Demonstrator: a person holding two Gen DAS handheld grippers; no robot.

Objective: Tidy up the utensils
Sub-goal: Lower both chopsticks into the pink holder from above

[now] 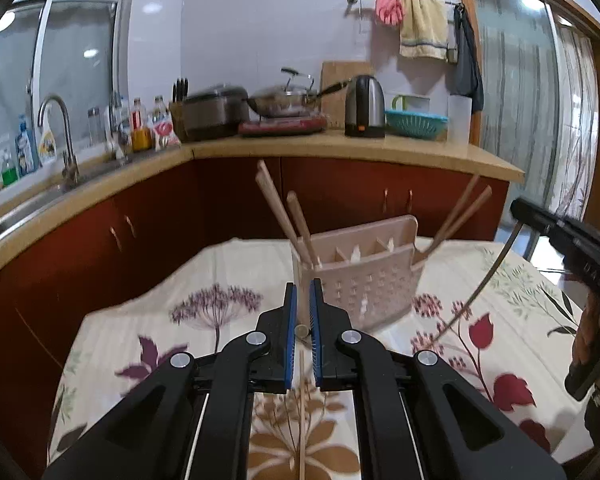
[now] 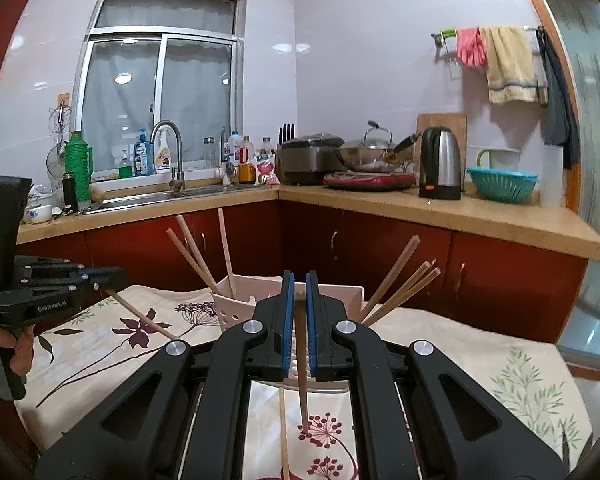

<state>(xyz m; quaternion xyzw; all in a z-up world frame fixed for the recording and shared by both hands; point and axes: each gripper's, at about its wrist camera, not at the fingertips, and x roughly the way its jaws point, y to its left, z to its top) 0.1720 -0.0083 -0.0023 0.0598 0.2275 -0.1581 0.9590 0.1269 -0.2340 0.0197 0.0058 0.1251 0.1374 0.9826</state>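
Both your hands are mid-delivery: your left gripper (image 1: pixel 303 304) and right gripper (image 2: pixel 297 294) each pinch one chopstick (image 1: pixel 301 408) (image 2: pixel 301 368) in narrow jaws. Next, tip each into the pink utensil basket (image 1: pixel 370 276), centre frame, already bristling with chopsticks. Below lies the floral tablecloth (image 1: pixel 480 360); the kitchen counter (image 2: pixel 480 210) crosses mid-frame.

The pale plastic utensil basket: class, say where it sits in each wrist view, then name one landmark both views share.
Left wrist view: the utensil basket stands at centre, just right of and beyond the fingertips, on the floral tablecloth, chopsticks sticking out of both ends.
Right wrist view: the utensil basket is at centre, largely hidden behind the fingers, its left end showing.
Shared landmark: the steel kettle on the counter.
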